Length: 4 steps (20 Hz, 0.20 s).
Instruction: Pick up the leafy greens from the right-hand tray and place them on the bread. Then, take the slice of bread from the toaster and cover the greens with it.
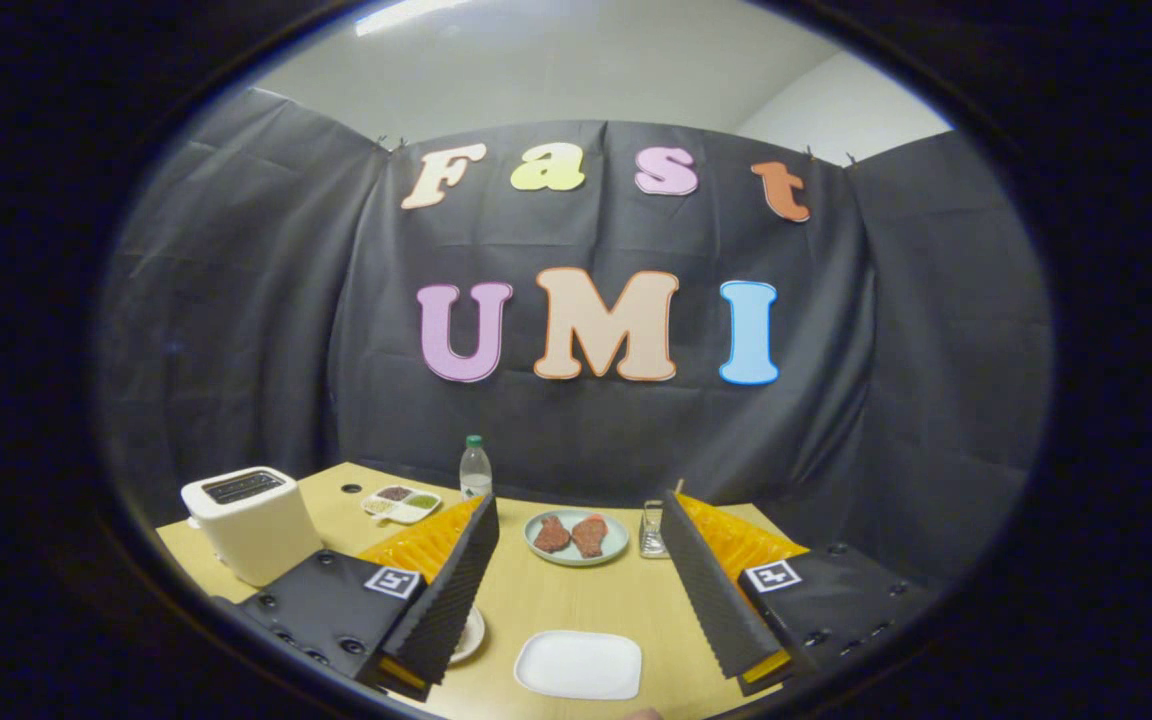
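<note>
While the hand-held gripper (576, 590) hangs above the near part of the table (556, 600) with its two ribbed fingers (456, 590) spread wide and nothing between them, several containers lie in sight on the pale wood-grain surface. Between the fingers, on the near side, sits a flat white tray (579, 664) of rounded-rectangle shape, smooth and bare on top. Beyond it, just ahead of the fingertips, a round pale blue-green plate (576, 537) carries two reddish-brown, rough-looking slabs (571, 535) lying side by side. Far left of that plate, a small white divided dish (401, 503) holds a dark filling in one compartment and a greenish one in another; what they are is too small to tell. A boxy white toaster (249, 522) with rounded corners stands at the left, its dark slot on top; whether a slice of bread sits in it cannot be made out. Behind the left finger rises a clear plastic bottle (475, 468) with a green cap. Just left of the right finger stands a small shiny metal object (652, 528), its kind unclear. A curved white rim (471, 634), perhaps another plate, peeks out from beneath the left finger. The leafy greens cannot be picked out; the right finger covers the table's right side.
</note>
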### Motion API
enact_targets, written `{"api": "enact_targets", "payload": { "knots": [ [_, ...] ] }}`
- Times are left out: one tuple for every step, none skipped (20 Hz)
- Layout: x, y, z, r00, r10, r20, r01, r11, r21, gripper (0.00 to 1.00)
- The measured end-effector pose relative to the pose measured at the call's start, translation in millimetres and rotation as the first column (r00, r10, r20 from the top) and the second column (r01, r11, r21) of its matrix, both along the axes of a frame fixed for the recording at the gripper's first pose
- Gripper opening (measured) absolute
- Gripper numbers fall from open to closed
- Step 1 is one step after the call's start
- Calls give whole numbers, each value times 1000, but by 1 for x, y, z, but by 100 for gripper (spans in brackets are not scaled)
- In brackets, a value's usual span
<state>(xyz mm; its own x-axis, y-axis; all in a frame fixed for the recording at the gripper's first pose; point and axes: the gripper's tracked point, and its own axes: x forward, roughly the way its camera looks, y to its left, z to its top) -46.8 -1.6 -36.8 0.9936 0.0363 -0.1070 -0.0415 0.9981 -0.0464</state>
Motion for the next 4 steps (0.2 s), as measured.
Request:
{"api": "enact_targets", "payload": {
  "knots": [
    [4, 1, 1, 1000, -1, 10, 1, 1000, 4, 100],
    [5, 2, 2, 1000, -1, 14, 1, 1000, 7, 100],
    [6, 1, 3, 1000, 1, 14, -1, 1000, 8, 100],
    [8, 0, 3, 1000, 0, 15, 0, 1000, 8, 100]
  ]
}}
